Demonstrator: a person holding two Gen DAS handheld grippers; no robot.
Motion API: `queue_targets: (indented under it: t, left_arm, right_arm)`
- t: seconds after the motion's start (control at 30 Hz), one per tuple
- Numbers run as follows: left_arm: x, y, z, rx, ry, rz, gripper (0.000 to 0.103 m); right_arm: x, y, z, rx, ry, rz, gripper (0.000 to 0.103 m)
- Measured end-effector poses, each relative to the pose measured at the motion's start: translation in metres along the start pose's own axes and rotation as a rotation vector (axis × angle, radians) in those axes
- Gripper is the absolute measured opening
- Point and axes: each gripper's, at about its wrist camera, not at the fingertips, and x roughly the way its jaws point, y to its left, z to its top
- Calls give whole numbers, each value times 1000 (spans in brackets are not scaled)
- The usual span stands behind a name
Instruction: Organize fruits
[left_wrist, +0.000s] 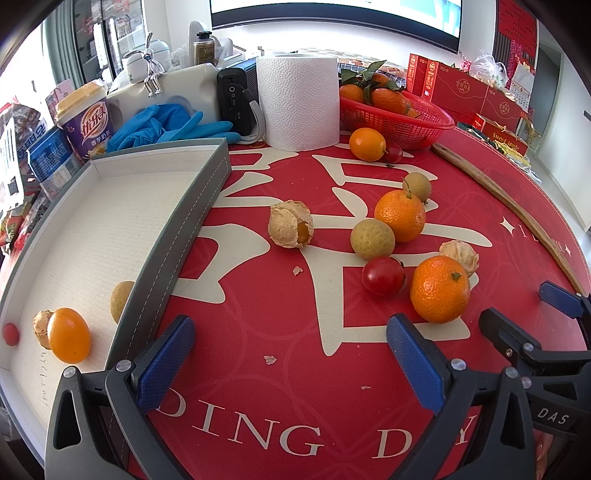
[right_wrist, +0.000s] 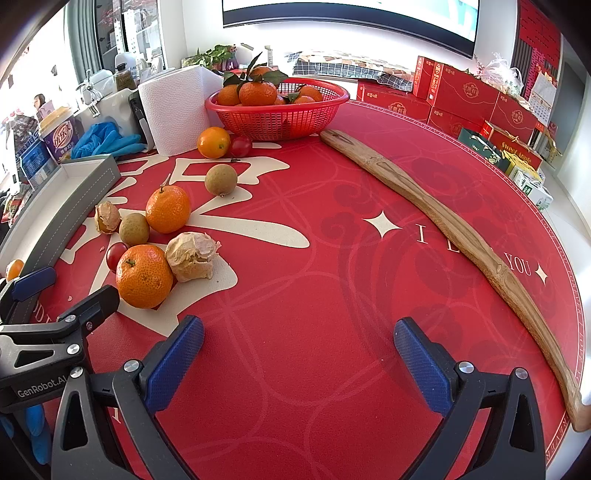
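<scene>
1. Lying just beyond the left gripper (left_wrist: 290, 363), jaws spread and empty: nearest mandarin (left_wrist: 439, 290), lower right of frame.
2. Right gripper (right_wrist: 299, 363): likewise spread, empty; mandarin lies at its left.
3. Tray (left_wrist: 192, 218): left of frame.

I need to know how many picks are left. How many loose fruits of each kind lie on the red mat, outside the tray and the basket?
Mandarins: 2
Longans: 2
Cherry tomatoes: 2
Husked ground cherries: 2
Kumquats: 1
Total: 9
</scene>
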Motion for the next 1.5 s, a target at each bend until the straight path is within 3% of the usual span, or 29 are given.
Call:
queue_targets:
  t: [1.33, 1.5]
  left_arm:
    - [0, 0, 0, 2, -2, -2, 103]
    - [-4, -7, 3, 45, 6, -25, 90]
  right_arm:
    - [0, 0, 0, 0, 0, 0, 103]
    - [-1, 0, 0, 0, -1, 0, 103]
